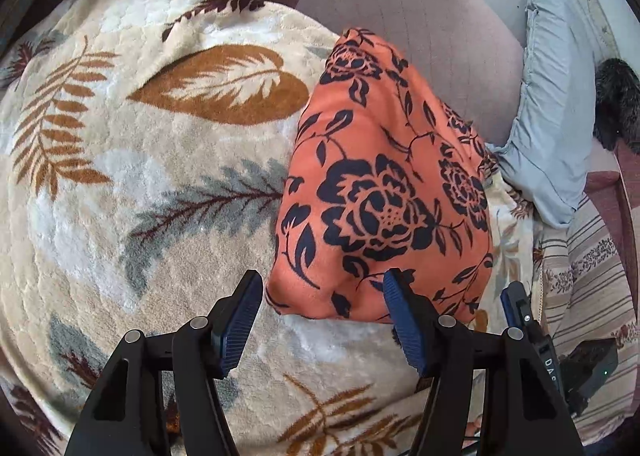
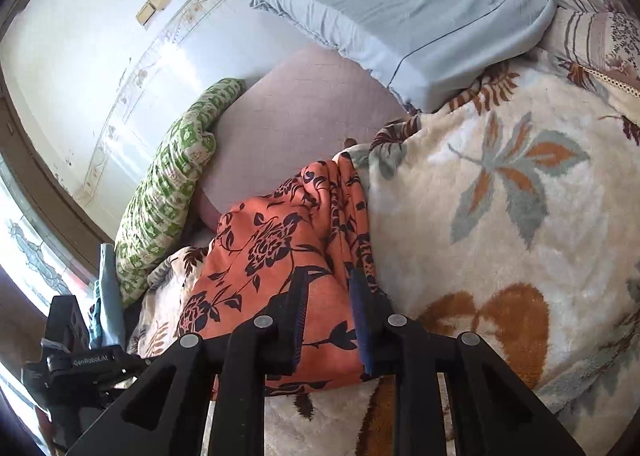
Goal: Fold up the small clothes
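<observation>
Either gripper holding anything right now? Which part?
Right gripper is shut on the orange floral cloth, pinching its near edge beside the bunched folds. Left gripper is open, holding nothing.

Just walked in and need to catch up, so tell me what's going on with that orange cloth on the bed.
A person is folding an orange floral garment on a cream leaf-patterned blanket, with a two-finger tool in each hand. The right tool has its fingers closed in on a bunched edge of the garment. The left tool is open at the garment's near corner, one finger against the cloth, gripping nothing. A light blue pillow lies beyond.
</observation>
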The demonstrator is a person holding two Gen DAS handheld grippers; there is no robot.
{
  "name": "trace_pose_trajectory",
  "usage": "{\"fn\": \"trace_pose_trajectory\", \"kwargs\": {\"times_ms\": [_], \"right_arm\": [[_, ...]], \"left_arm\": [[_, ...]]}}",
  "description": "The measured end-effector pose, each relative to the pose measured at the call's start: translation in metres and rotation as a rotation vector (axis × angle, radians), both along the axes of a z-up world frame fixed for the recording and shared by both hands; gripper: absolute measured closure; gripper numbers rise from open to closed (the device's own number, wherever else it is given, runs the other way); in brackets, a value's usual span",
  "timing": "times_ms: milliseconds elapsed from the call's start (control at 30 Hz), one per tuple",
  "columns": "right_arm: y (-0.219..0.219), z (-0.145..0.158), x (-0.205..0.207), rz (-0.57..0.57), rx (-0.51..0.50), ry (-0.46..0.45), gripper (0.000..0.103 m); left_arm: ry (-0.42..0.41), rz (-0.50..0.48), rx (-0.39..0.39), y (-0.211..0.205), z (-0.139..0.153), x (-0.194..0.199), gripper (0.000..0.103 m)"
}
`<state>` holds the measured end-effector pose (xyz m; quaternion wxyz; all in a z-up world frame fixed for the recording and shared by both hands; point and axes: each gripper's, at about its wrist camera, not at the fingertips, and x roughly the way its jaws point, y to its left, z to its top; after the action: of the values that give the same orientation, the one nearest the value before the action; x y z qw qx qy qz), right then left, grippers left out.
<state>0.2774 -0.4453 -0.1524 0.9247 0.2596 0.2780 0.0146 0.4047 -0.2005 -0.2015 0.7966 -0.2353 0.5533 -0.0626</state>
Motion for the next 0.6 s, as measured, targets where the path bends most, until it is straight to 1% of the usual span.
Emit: {"fn": "trace_pose_trajectory", "kwargs": {"times_ms": [67, 100, 133, 167, 200, 233, 267, 300, 333, 367, 400, 433, 467, 500, 567, 600], "right_arm": [[0.005, -0.003, 0.005, 0.024, 0.009, 0.008, 0.079], [0.006, -0.006, 0.008, 0.031, 0.011, 0.024, 0.076], [0.007, -0.011, 0.011, 0.035, 0.015, 0.046, 0.074], [0.007, -0.016, 0.014, 0.044, 0.025, 0.070, 0.068], [0.007, -0.023, 0.017, 0.045, 0.032, 0.095, 0.066], [0.006, -0.029, 0.019, 0.037, 0.035, 0.116, 0.067], [0.005, -0.034, 0.021, 0.034, 0.040, 0.137, 0.066], [0.003, -0.038, 0.022, 0.034, 0.049, 0.147, 0.066], [0.001, -0.041, 0.022, 0.032, 0.061, 0.148, 0.065], [-0.001, -0.043, 0.021, 0.019, 0.064, 0.155, 0.060], [-0.003, -0.046, 0.022, 0.013, 0.069, 0.174, 0.051], [-0.005, -0.050, 0.023, 0.016, 0.085, 0.183, 0.050], [-0.006, -0.052, 0.023, 0.012, 0.097, 0.181, 0.050], [-0.006, -0.051, 0.023, 0.011, 0.094, 0.178, 0.050], [-0.003, -0.047, 0.023, 0.007, 0.061, 0.184, 0.050], [-0.002, -0.042, 0.022, 0.001, 0.044, 0.173, 0.048]], "left_arm": [[-0.035, -0.016, 0.011, -0.005, 0.011, 0.004, 0.041], [-0.056, -0.026, 0.031, -0.009, 0.015, 0.007, 0.041], [-0.080, -0.032, 0.068, -0.012, 0.020, 0.009, 0.041], [-0.100, -0.042, 0.108, -0.013, 0.022, 0.010, 0.041], [-0.107, -0.053, 0.139, -0.015, 0.023, 0.009, 0.041], [-0.099, -0.059, 0.163, -0.018, 0.018, 0.012, 0.041], [-0.067, -0.059, 0.183, -0.020, 0.007, 0.016, 0.041], [-0.018, -0.057, 0.171, -0.021, -0.007, 0.021, 0.039], [0.038, -0.059, 0.125, -0.021, -0.024, 0.026, 0.038], [0.097, -0.043, 0.071, -0.018, -0.042, 0.033, 0.035], [0.130, -0.019, 0.011, -0.013, -0.054, 0.033, 0.034], [0.118, -0.010, -0.010, -0.010, -0.055, 0.033, 0.033], [0.107, -0.020, -0.002, -0.012, -0.053, 0.033, 0.033], [0.095, -0.034, 0.024, -0.015, -0.050, 0.033, 0.033], [0.069, -0.053, 0.075, -0.022, -0.047, 0.030, 0.033], [0.062, -0.056, 0.083, -0.023, -0.046, 0.029, 0.033]]}}
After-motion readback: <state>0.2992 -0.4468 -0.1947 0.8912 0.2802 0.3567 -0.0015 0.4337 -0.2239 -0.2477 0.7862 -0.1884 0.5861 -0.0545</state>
